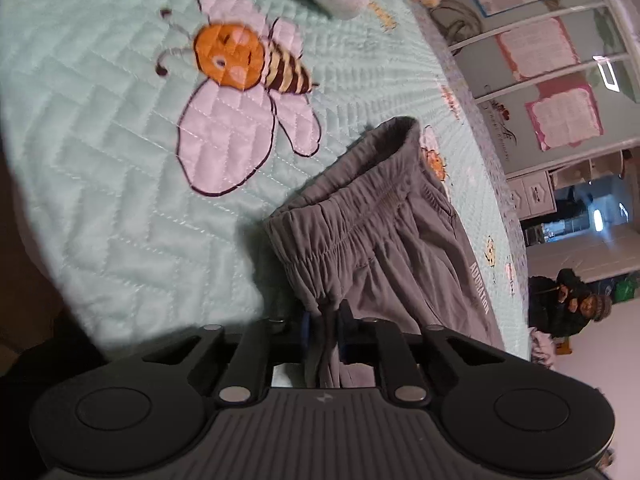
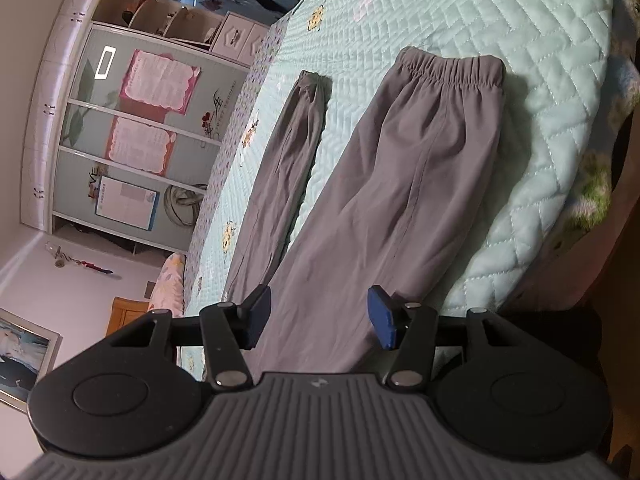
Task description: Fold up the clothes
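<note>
Bed (image 2: 460,20) w/ mint quilt serves as the flat folding surface. Grey pants (image 2: 400,184) lie across it; in the right view the elastic waistband (image 2: 452,70) is at the far end and one leg (image 2: 288,148) sits apart, so not folded yet. Left claw (image 1: 325,320) is pinching bunched waistband cloth, prob. to lift and carry it over. Right claw (image 2: 318,316) is spread wide just above the fabric, holding nothing, prob. lining up a grab.

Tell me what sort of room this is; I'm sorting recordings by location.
Most likely a home bedroom: grey elastic-waist trousers lie on a bed's mint quilted bee-print bedspread, beside a sliding-door wardrobe with decorated panels.
</note>
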The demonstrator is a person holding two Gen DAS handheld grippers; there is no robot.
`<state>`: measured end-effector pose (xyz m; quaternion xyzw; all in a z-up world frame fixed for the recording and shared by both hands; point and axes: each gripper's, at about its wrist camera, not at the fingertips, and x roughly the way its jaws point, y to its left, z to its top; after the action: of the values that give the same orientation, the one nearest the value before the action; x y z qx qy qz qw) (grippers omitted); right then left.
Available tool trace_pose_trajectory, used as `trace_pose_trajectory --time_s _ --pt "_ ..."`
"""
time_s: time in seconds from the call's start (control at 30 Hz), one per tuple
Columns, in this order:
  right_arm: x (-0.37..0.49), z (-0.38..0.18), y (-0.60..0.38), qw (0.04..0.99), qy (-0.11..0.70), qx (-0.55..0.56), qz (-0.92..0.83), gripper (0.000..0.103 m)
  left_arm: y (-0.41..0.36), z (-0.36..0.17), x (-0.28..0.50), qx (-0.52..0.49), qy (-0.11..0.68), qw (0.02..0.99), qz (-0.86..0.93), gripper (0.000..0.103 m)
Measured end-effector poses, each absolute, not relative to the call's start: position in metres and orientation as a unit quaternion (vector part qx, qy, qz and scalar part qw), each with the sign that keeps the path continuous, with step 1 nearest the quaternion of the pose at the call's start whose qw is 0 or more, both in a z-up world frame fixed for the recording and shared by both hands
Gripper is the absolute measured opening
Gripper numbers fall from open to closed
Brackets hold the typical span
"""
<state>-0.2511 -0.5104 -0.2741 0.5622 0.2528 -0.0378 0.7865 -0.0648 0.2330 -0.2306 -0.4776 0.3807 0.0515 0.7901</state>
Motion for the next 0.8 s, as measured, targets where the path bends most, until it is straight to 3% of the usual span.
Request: trace_pose_trajectory --time_s 0.1,0.23,0.3,0.37,0.57,0.8 --pt "-0.252 -0.271 -0.508 0.789 0.251 0.560 -0.033 0.056 0.238 -0.227 -0.077 -0.475 0.380 0.792 0.059 0.013" --pt "-0.251 -0.266 -0.506 0.793 0.249 0.556 -0.021 0.056 0.252 -0.239 -0.074 -0.514 0.393 0.761 0.054 0.027" --pt "-0.251 -0.263 -0.504 0.795 0.247 0.554 -0.015 0.056 0.255 -0.234 -0.070 -0.516 0.393 0.760 0.041 0.044" --pt "-0.250 -0.257 -0.503 0.798 0.245 0.550 -0.006 0.056 0.262 -0.221 -0.067 -0.501 0.388 0.772 0.048 0.070" --pt "-0.237 -0.241 -0.504 0.810 0.235 0.538 0.009 0.057 0.285 -0.178 -0.055 -0.466 0.342 0.814 0.066 0.076" --pt "-0.177 -0.234 -0.523 0.814 0.227 0.535 0.003 0.058 0.250 -0.178 0.024 -0.447 0.366 0.816 0.012 0.077"
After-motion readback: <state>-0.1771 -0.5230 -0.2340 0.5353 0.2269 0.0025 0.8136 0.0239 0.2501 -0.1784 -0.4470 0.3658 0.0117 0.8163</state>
